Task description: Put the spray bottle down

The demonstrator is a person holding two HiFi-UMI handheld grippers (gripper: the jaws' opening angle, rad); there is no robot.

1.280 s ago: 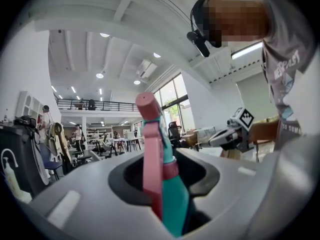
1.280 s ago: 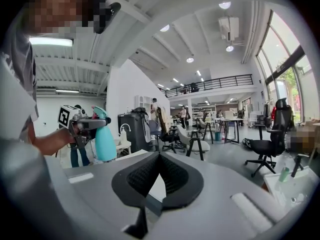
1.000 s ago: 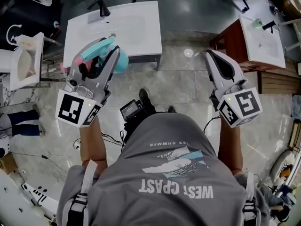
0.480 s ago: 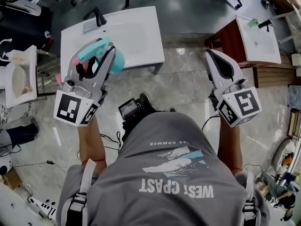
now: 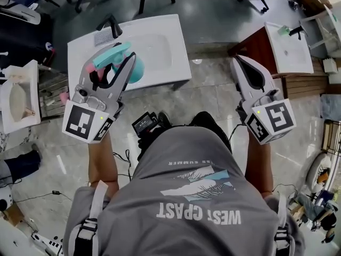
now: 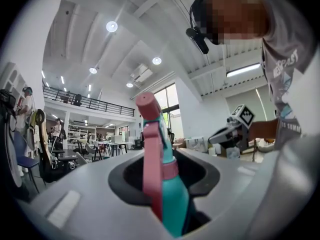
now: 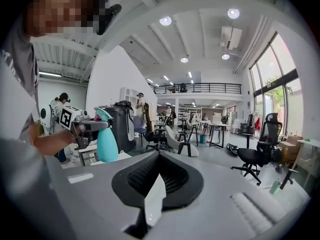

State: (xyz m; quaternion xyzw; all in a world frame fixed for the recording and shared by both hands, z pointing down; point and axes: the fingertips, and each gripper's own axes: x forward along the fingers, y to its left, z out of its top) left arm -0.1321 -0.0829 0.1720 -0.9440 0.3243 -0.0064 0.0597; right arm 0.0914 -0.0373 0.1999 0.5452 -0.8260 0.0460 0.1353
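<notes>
Nearest to me, the person's grey shirt (image 5: 192, 196) fills the lower head view and hides the floor under it. Both arms reach forward from it.

The left gripper (image 5: 109, 71) has its jaws drawn narrow on the spray bottle (image 5: 113, 55). The left gripper view shows the pink trigger and teal neck clamped between them, and the bottle is held in the air. Its lower body runs off the bottom of that view. From above, one jaw covers part of the teal body, so I cannot see its base. It overlaps the front edge of the white basin tabletop (image 5: 160, 31), but I cannot tell how high above it.

The right gripper (image 5: 238, 63) is well apart from the left one, over bare floor. Its jaws are together with nothing between them; only a pale sliver shows in the hollow.

Past the jaws, a black tap (image 5: 109, 24) stands at the back of the tabletop. A second white basin on a brown cabinet (image 5: 261, 49) sits to the right, over a pale stone-tiled floor (image 5: 208, 95).

Farther off are office chairs (image 7: 257, 159), tall windows, a railed mezzanine (image 7: 200, 89) and a white beamed ceiling with round lights.
</notes>
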